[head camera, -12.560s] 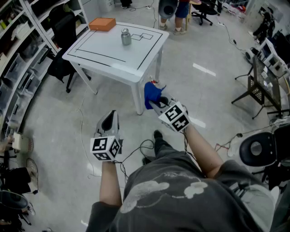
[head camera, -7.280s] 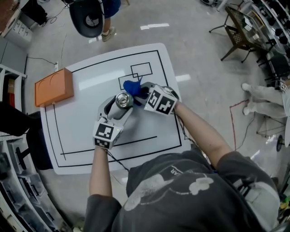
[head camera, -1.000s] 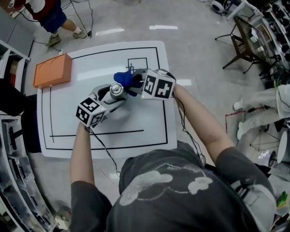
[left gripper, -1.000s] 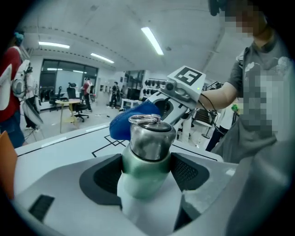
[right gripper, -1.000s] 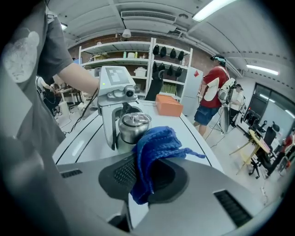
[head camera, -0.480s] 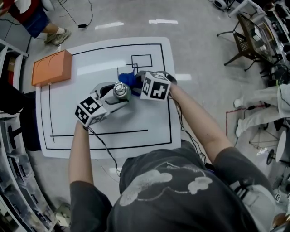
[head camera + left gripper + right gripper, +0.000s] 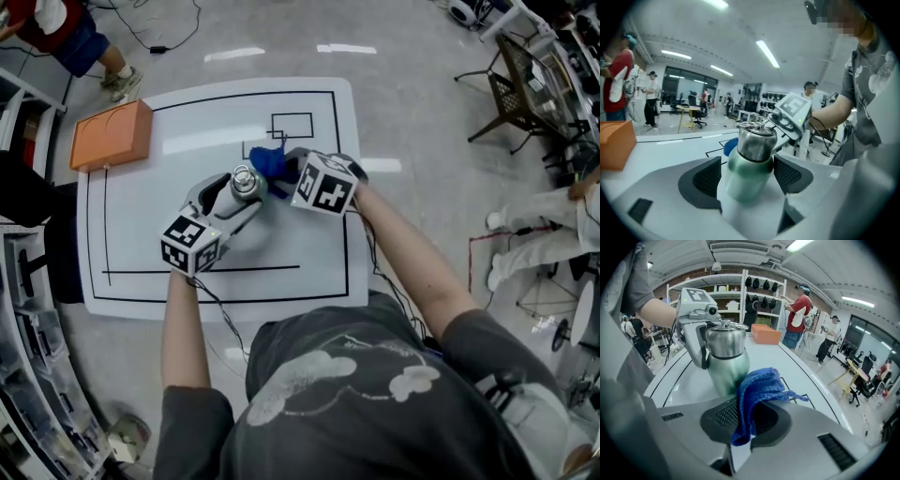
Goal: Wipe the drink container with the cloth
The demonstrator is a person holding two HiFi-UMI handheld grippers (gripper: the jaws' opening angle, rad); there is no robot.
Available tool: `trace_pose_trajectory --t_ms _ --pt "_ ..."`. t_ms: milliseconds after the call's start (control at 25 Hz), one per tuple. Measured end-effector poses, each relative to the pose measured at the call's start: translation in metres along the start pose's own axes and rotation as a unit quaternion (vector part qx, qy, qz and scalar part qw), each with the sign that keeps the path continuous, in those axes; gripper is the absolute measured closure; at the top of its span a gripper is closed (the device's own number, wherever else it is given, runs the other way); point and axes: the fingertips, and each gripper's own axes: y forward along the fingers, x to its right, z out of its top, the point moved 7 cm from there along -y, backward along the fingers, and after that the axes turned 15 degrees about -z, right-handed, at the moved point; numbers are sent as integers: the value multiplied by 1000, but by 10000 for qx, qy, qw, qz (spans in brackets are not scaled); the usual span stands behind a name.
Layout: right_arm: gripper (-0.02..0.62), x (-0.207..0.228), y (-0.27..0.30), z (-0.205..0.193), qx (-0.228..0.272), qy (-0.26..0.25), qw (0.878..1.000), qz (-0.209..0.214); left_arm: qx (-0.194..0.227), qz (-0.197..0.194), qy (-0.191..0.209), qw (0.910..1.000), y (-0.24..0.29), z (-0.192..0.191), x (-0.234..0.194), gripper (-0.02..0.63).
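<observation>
The drink container (image 7: 245,181) is a green metal flask with a silver top, standing on the white table (image 7: 141,234). My left gripper (image 7: 234,193) has its jaws around the flask's body (image 7: 750,159), pads against its sides. My right gripper (image 7: 286,174) is shut on a blue cloth (image 7: 757,390), which bunches out of its jaws. The cloth (image 7: 270,161) lies against the flask's far right side (image 7: 725,359). In the left gripper view a bit of the cloth (image 7: 730,146) shows behind the flask.
An orange box (image 7: 111,134) sits at the table's far left corner. Black lines mark rectangles on the tabletop. A person (image 7: 56,33) stands beyond the table at the upper left; chairs and stands (image 7: 525,94) are on the floor to the right.
The flask stays in the left gripper at about the same spot. The right gripper with the cloth has shifted slightly along the flask's far side.
</observation>
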Motion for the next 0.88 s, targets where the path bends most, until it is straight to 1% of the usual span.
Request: trace_pose_trajectory --t_ms 120,200,240,320,360,480,560,680,800,840,880 --pt "552 1 -13 -6 75 -11 10000 -33 459 677 -378 9959 -2 -2 13 268" --pt "552 1 -20 -10 112 -41 9999 -81 664 1168 -713 9884 0 -6 21 262" --pt "552 2 -24 -12 129 -42 9999 -106 779 1435 -932 9822 2 -9 26 261" --pt "552 3 -31 -17 168 -27 9997 -148 991 1994 -1332 9657 9 -14 34 259" --pt "552 4 -34 -20 186 -23 9997 -165 1053 2274 -1439 9573 13 -15 38 258" --pt "552 7 -43 -26 228 -22 9995 -219 1182 3093 -1471 9320 25 -11 45 256" --pt "552 9 -48 -29 255 -20 9994 -225 1284 3538 -1476 9146 31 -6 47 256" --pt "552 11 -57 -32 298 -40 9993 -229 1173 4085 -1564 8916 40 -3 44 258" --pt "552 14 -64 -34 370 -51 9990 -244 956 4510 -1779 8694 46 -7 38 258" --pt "552 15 -66 -34 391 -58 9989 -244 918 4599 -1825 8641 47 -8 37 258" --pt "552 15 -68 -35 407 -70 9988 -244 913 4651 -1844 8610 48 -9 37 261"
